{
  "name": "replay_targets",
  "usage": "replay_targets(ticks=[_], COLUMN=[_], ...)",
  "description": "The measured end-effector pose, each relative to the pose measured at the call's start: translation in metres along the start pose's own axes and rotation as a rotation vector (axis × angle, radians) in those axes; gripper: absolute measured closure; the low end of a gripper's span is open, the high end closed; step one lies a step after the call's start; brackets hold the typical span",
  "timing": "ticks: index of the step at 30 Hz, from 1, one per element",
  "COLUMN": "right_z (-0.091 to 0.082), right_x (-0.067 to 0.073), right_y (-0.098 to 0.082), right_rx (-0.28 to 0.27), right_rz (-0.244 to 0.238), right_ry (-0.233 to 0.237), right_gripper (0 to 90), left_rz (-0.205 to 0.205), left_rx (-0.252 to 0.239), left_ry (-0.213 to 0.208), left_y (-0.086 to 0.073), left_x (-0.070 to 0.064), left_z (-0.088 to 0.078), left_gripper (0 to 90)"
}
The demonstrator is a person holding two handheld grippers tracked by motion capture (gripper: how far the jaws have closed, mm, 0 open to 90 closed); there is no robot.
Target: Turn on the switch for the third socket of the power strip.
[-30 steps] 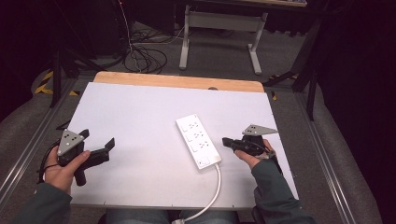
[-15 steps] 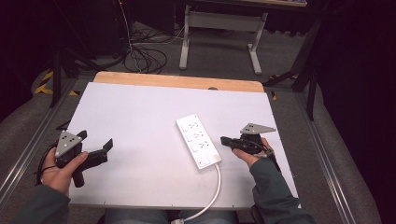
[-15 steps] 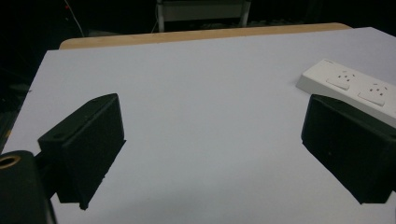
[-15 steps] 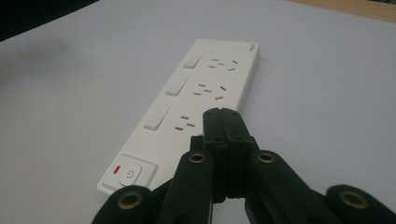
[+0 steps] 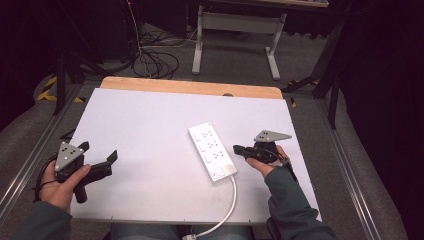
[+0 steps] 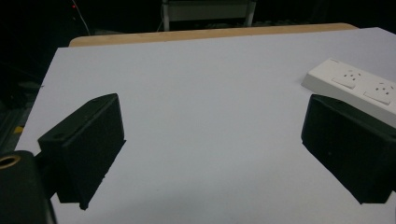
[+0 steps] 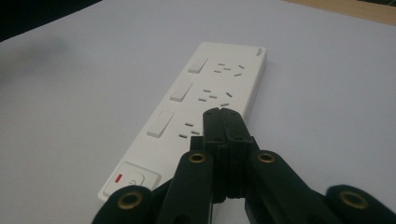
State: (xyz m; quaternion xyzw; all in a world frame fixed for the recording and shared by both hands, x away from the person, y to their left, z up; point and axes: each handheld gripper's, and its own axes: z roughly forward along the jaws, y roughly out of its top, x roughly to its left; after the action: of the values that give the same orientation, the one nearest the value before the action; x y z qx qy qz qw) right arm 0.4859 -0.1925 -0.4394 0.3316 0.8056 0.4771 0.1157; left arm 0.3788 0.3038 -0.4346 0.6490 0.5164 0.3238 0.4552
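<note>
A white power strip [image 5: 212, 150] lies a little right of the middle of the white table top [image 5: 150, 125], its cable [image 5: 226, 210] running off the near edge. It has three sockets, each with a rocker switch, and a main switch with a red mark [image 7: 128, 179] at its near end. My right gripper [image 5: 236, 148] is shut with nothing in it, its tip just right of the strip [image 7: 205, 88] and pointing at it [image 7: 222, 113]. My left gripper [image 5: 98, 156] rests open at the table's left front; between its wide-apart jaws [image 6: 212, 140] lies bare table, with the strip's end [image 6: 355, 84] beyond the right jaw.
A wooden strip [image 5: 190, 87] borders the table's far edge. Metal rails [image 5: 30, 155] run along both sides. Beyond the table stand a white stand's legs [image 5: 235, 35] and loose cables [image 5: 150, 60] on the floor.
The left gripper has shifted slightly nearer and left. The right gripper holds almost still beside the strip.
</note>
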Motion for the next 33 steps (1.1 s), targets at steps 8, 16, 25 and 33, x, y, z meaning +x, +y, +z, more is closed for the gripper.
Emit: replay_targets(ticks=[8,16,25,33], right_z=[0.004,0.006,0.011,0.018], right_x=[0.001,0.001,0.002,0.0], right_y=[0.002,0.004,0.007,0.01], right_rx=[0.002,0.003,0.007,0.015], right_rz=[-0.006,-0.01,-0.016,-0.021], right_ry=[0.006,0.009,0.017,0.017], right_gripper=[90.0,90.0,90.0,90.0], left_rz=[-0.003,-0.007,-0.011,-0.013], left_rx=[-0.001,0.0,0.001,0.005], left_ry=[0.008,0.013,0.021,0.022], left_y=[-0.001,-0.003,-0.004,-0.006], left_x=[0.002,0.003,0.004,0.005], left_z=[-0.003,-0.006,-0.009,-0.012], left_gripper=[6.6,6.6,6.6,6.6])
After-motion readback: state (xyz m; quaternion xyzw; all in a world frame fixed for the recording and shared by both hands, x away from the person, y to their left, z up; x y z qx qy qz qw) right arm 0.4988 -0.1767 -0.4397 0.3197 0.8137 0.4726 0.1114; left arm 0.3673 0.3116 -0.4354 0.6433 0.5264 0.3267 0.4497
